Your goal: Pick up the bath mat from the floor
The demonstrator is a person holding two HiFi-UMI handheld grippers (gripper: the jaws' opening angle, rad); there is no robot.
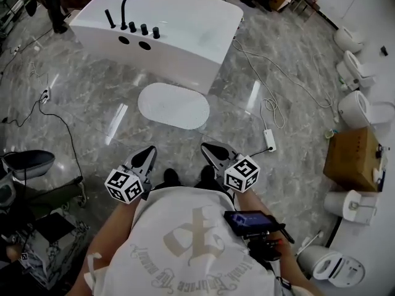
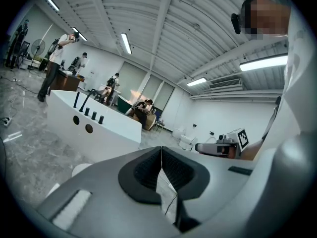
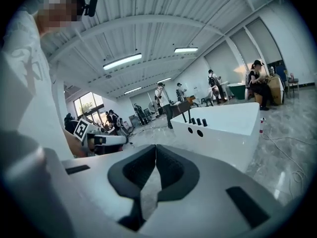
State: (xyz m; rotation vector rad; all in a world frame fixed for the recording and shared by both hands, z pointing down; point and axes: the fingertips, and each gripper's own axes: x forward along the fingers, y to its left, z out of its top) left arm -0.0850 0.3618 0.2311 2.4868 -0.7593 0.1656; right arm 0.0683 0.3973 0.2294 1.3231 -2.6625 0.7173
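The mat (image 1: 173, 105) lay flat on the floor (image 1: 86, 91), a white oval just in front of the tub (image 1: 179, 36) and well ahead of the person's shoes (image 1: 171, 177). Neither claw touched it. The left claw (image 1: 150, 150) was held out before the person's waist, pointing forward and a little down. Its jaws were pressed together with nothing between them: the left gripper view showed the two dark pads meeting at their tips, with only floor seen through the gap lower down. The right claw (image 1: 207, 147) was level with it and apart from it, and its jaws were likewise closed tip to tip on nothing. Each claw carried its marker cube close to the person's white shirt (image 1: 185, 245).

The tub was white, with a black faucet (image 1: 128, 5) and a row of black knobs on its near left edge. A white cable ran across the floor from the tub's right side to a power strip (image 1: 270, 140), which lay right of the mat and apart from it. Toilets (image 1: 355, 110) and a cardboard box (image 1: 353, 159) stood along the right edge of the head view. In the gripper views, other people (image 2: 52, 68) stood beyond the tub
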